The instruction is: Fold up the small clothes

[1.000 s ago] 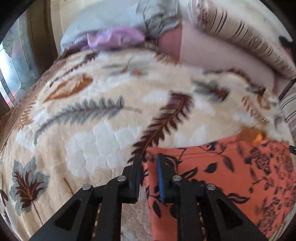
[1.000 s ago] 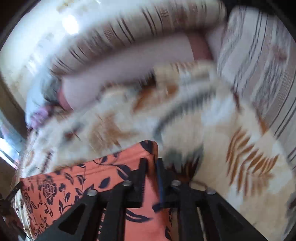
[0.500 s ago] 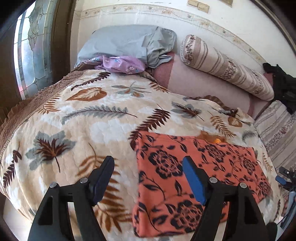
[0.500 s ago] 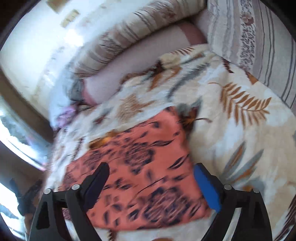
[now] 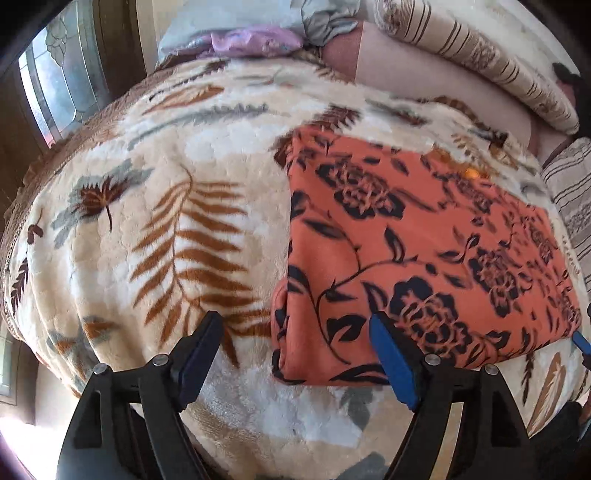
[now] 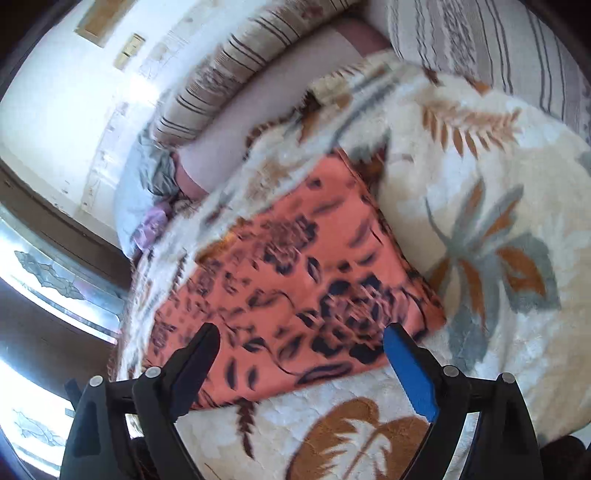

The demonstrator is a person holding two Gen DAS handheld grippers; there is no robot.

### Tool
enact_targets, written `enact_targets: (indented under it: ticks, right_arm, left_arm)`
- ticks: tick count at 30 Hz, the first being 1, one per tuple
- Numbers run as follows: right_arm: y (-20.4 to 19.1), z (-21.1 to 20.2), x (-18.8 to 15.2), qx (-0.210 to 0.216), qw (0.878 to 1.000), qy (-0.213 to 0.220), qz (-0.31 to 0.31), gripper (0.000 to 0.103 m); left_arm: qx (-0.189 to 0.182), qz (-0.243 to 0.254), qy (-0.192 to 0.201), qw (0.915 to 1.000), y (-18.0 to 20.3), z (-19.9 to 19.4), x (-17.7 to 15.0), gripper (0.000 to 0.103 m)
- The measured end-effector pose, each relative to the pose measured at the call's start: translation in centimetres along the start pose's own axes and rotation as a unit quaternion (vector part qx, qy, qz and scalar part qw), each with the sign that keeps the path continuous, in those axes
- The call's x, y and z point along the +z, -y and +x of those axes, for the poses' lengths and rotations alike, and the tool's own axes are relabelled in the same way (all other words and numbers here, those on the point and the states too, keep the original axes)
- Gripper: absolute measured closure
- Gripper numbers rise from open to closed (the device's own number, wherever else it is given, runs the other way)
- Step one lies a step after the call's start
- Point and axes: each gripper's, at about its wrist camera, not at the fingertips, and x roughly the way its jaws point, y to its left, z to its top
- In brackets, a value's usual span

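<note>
An orange garment with black flowers [image 5: 406, 240] lies folded flat on the leaf-patterned blanket [image 5: 166, 221]. My left gripper [image 5: 295, 321] hovers open over its near left corner, one finger over the blanket and the blue pad [image 5: 391, 362] over the cloth, gripping nothing. In the right wrist view the same garment [image 6: 295, 266] lies under my right gripper [image 6: 302, 330]. Its jaws stand wide and are closing slightly, with the near edge of the cloth below and between them but not pressed. A blue fingertip [image 5: 581, 341] of the right gripper shows at the garment's right corner.
A grey pillow [image 5: 229, 26] and a purple cloth [image 5: 251, 40] lie at the head of the bed. A striped bolster [image 5: 480, 62] and a striped cushion [image 6: 498, 48] line the far and right sides. A leaded window [image 5: 59, 85] is on the left.
Both grippers were shut on the orange garment's far edge a second ago. They have let go, opened wide and drawn back to its near edge. The garment now lies folded.
</note>
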Motion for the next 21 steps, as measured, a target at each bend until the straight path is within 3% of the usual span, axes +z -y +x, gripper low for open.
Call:
enact_targets:
  ticks: [1,4,10,14,18,21]
  right_arm:
    - [1.2,0.9,-0.3,-0.009,0.999,-0.017,0.026,0.011]
    - [1.6,0.2,-0.3,0.014,0.999,0.003,0.047,0.011]
    - [1.2,0.6,-0.2,0.000,1.000,0.003,0.017,0.011]
    - [1.7,0.8,-1.3,0.016,0.999,0.029,0.001,0.008]
    - [1.1,1.0,-1.7,0.012,0.999,0.032,-0.040,0.005]
    - [1.6,0.8,-1.8,0.021,0.999,0.035,-0.035,0.005]
  left_arm:
    - [0.002,-0.006,-0.012,0.9999,-0.1,0.4,-0.4,0.021]
    - [0.000,-0.021,0.009,0.9997,-0.1,-1.0,-0.9,0.021]
    - [0.006,0.003,0.016,0.9998,1.1,-2.1,-0.7,0.021]
    - [0.008,0.017,0.015,0.9997,1.8,-2.5,-1.1,0.021]
    - [0.013,0.026,0.012,0.9995,2.2,-2.3,-1.1,0.021]
    - [0.012,0.025,0.013,0.9995,2.3,-2.5,-1.2,0.021]
